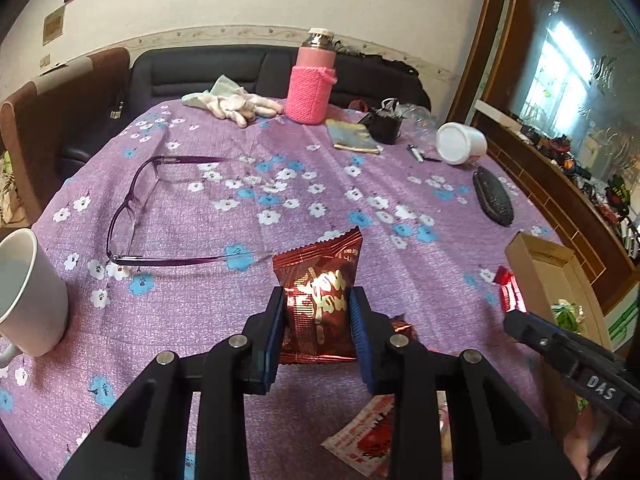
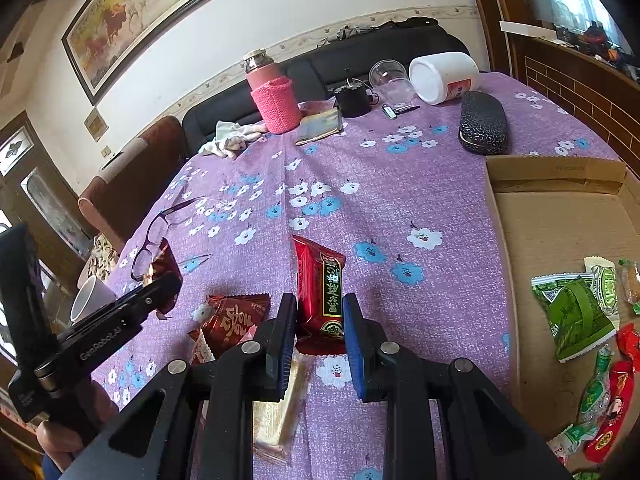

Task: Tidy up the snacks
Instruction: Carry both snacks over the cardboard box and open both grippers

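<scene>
A crinkly dark-red foil snack packet point(image 1: 318, 300) is pinched in the left claw point(image 1: 318, 312) above the counter point(image 1: 192, 216), which has a purple floral cloth. The right claw point(image 2: 320, 320) grips a glossy red snack bar wrapper point(image 2: 320, 292). Beside it, a shallow cardboard box point(image 2: 560, 216) holds green and red wrapped snacks point(image 2: 572, 316).

Two wrist fisheyes, close, angled down, both facing floral tablecloth point(image 1: 200, 320), pink flask point(image 2: 276, 100)

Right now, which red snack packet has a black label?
The packet in the right gripper: black strip with gold characters. The left gripper's packet has only gold print.
</scene>
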Action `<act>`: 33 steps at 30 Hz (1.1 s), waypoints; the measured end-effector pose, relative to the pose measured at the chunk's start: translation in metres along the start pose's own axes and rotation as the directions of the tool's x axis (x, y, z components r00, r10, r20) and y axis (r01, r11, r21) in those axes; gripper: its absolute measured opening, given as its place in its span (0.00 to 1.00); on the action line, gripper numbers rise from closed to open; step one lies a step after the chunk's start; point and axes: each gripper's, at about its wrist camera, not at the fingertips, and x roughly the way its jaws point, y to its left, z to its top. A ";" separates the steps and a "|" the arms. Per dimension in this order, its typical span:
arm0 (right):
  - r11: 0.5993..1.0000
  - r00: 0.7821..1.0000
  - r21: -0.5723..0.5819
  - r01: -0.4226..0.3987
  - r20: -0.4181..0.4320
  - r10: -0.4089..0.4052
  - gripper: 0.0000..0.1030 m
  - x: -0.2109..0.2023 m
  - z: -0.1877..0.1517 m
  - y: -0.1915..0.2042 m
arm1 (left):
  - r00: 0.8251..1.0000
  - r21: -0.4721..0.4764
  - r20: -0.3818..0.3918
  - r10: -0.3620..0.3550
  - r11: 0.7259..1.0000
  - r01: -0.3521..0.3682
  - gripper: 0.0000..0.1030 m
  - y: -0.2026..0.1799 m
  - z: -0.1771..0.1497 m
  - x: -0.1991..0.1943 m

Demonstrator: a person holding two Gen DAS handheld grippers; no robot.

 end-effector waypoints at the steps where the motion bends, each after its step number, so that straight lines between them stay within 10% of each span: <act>1: 1.000 1.000 0.000 0.002 0.000 -0.002 0.24 0.000 0.000 0.000 | 1.000 0.001 0.007 -0.004 1.000 0.004 0.29 -0.001 0.000 -0.002; 17: 0.997 0.999 0.077 0.031 0.040 -0.034 0.24 -0.017 0.006 -0.016 | 0.997 0.033 0.049 -0.063 0.998 0.062 0.29 -0.013 0.004 -0.018; 33: 0.963 0.964 0.240 0.124 0.202 -0.175 0.24 -0.123 -0.018 -0.099 | 0.981 0.110 0.021 -0.193 0.976 0.190 0.29 -0.051 -0.006 -0.035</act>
